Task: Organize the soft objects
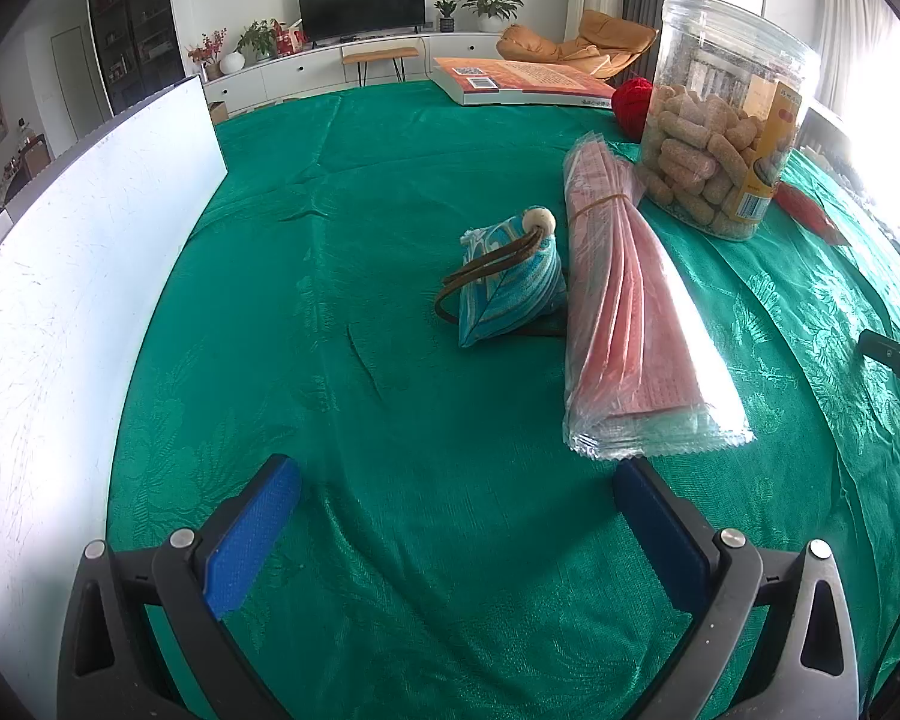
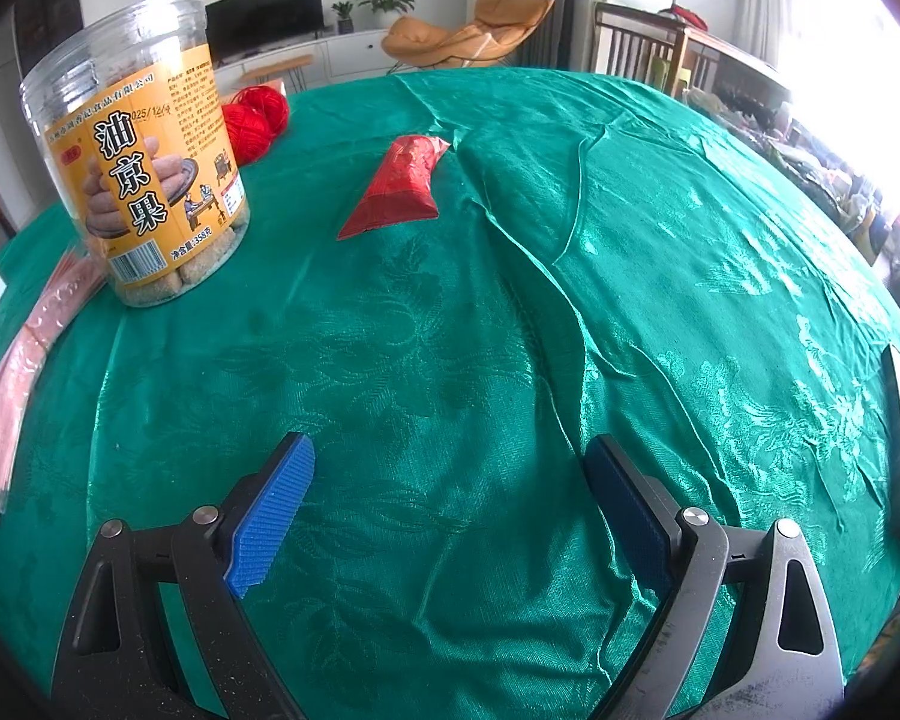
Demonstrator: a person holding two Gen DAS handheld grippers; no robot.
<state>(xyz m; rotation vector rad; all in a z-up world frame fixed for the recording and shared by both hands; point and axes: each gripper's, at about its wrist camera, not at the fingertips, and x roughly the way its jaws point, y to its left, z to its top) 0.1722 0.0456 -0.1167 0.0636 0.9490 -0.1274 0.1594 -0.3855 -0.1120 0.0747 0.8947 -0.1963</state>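
A teal fabric pouch [image 1: 510,276] with a brown cord and a wooden bead lies on the green tablecloth [image 1: 390,360], ahead of my left gripper [image 1: 456,531], which is open and empty. A pink plastic-wrapped bundle [image 1: 630,324] lies just right of the pouch; its end shows in the right wrist view [image 2: 12,384]. A red yarn ball [image 2: 255,117] sits behind the snack jar. A red packet [image 2: 402,186] lies far ahead of my right gripper [image 2: 450,507], which is open and empty over the cloth [image 2: 450,330].
A clear jar of snacks [image 1: 720,120] [image 2: 144,156] stands near the bundle. A book [image 1: 522,81] lies at the far table edge. A white board [image 1: 84,300] stands along the left side. A chair [image 2: 648,48] stands beyond the table.
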